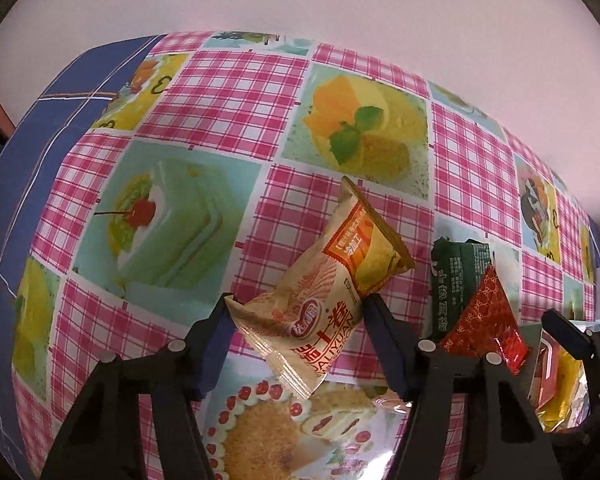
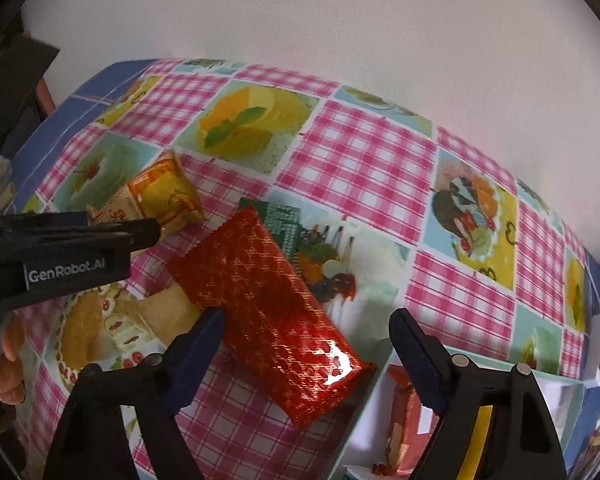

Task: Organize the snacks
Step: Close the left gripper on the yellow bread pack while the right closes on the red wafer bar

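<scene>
A beige and orange snack packet (image 1: 320,292) lies tilted between the fingers of my left gripper (image 1: 296,304), and both pads touch its sides. From the right wrist view the same packet (image 2: 160,196) shows behind the left gripper's black finger (image 2: 100,236). A shiny red packet (image 2: 268,308) lies diagonally on the checked tablecloth (image 2: 360,160), its near end resting over a box rim. My right gripper (image 2: 306,316) stands open around it: the left pad is at its edge, the right pad is apart from it. In the left wrist view the red packet (image 1: 488,316) lies to the right.
A green packet (image 2: 284,220) lies partly under the red one's far end, also seen as the green packet (image 1: 456,276). A pale box (image 2: 480,360) holding several snacks sits at the near right. A person's hand (image 2: 8,360) is at the left edge. A white wall lies beyond the table.
</scene>
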Available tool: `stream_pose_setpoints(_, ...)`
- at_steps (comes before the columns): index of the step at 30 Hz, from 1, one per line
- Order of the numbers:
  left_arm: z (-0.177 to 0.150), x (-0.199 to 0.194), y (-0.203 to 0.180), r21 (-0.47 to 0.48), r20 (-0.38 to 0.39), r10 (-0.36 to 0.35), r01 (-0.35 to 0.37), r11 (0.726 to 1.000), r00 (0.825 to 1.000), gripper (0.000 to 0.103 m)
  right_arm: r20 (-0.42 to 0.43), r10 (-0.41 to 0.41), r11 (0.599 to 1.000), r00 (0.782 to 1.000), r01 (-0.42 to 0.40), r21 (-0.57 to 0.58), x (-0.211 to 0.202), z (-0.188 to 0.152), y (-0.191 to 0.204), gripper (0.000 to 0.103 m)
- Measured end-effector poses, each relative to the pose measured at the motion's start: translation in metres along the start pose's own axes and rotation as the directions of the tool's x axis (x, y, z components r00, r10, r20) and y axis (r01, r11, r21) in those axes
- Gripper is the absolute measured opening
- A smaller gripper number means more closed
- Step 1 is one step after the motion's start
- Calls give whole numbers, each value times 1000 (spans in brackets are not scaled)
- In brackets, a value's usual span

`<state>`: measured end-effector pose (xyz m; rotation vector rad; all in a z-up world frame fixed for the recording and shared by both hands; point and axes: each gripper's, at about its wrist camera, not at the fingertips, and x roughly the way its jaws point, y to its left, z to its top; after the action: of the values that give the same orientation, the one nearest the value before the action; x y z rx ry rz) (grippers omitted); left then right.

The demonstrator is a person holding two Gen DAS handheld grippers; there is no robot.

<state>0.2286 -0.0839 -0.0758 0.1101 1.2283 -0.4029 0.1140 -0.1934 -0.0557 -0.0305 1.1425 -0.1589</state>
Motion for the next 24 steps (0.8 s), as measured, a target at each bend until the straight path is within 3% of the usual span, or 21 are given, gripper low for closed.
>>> stream_pose_setpoints(6,-12,-6,4,-33,-19,32,-32,999,999,62,-49,-12,999,999,9,-48,15,-3,14,86)
stream_pose_setpoints(9,-19,-3,13,-60,-37,25,-28,998,999,60,-70,-14,1000,997,12,-28,22,-7,13,79)
stream_pose_setpoints(14,-30,-4,18,-72,-35,79,-82,994,996,54,-59,19,998,998,-16,57,21,-12,5,72)
stream_pose_setpoints(24,-43,-14,48,-150,-33,63,-67,986,997,39,7,89,956,996,-88,281,6,-33,-14,59)
